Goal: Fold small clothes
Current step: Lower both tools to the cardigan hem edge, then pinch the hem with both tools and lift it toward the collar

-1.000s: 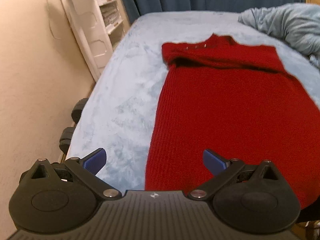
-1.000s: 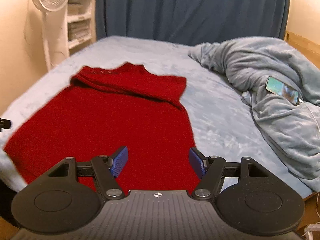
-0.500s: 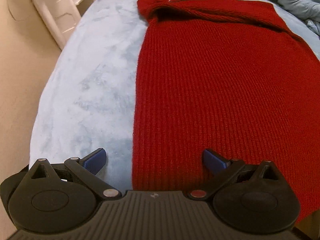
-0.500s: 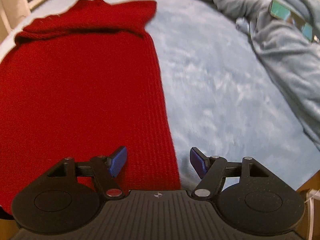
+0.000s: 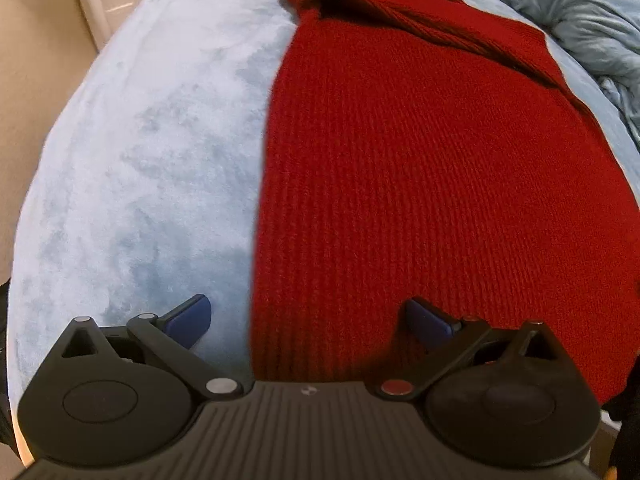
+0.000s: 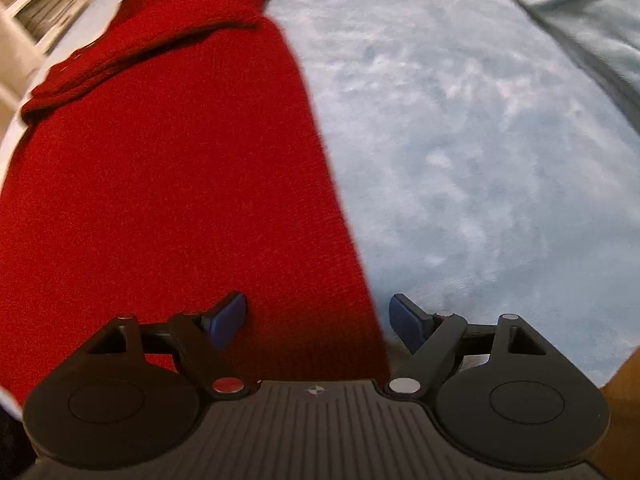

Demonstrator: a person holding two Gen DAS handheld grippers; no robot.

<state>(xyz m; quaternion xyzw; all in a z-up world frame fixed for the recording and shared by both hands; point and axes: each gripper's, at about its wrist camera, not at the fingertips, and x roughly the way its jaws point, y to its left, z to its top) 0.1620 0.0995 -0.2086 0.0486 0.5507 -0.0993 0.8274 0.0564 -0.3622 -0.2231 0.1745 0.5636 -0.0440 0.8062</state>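
Because the red knitted garment (image 5: pixel 420 184) lies spread flat along the pale blue bed (image 5: pixel 152 152), with its folded-over neck end at the far side and its hem at the near edge, each gripper is positioned over one near corner of the hem. The left gripper (image 5: pixel 308 320) is spread wide, straddling the garment's left edge, with one pad over the bed and the other over the knit. The right gripper (image 6: pixel 318 318) is likewise spread, straddling the right edge, its left pad over the knit and its right pad over the bed. Neither gripper pinches anything yet; this placement appears to prepare a two-corner grasp for carrying the hem toward the far end. A crumpled blue blanket (image 5: pixel 580 20) lies at the far right, clear of the fold path. Compared with one second ago, both cameras sit lower and closer to the fabric: the curtain, fan and phone have left the views, and the garment fills more of each.
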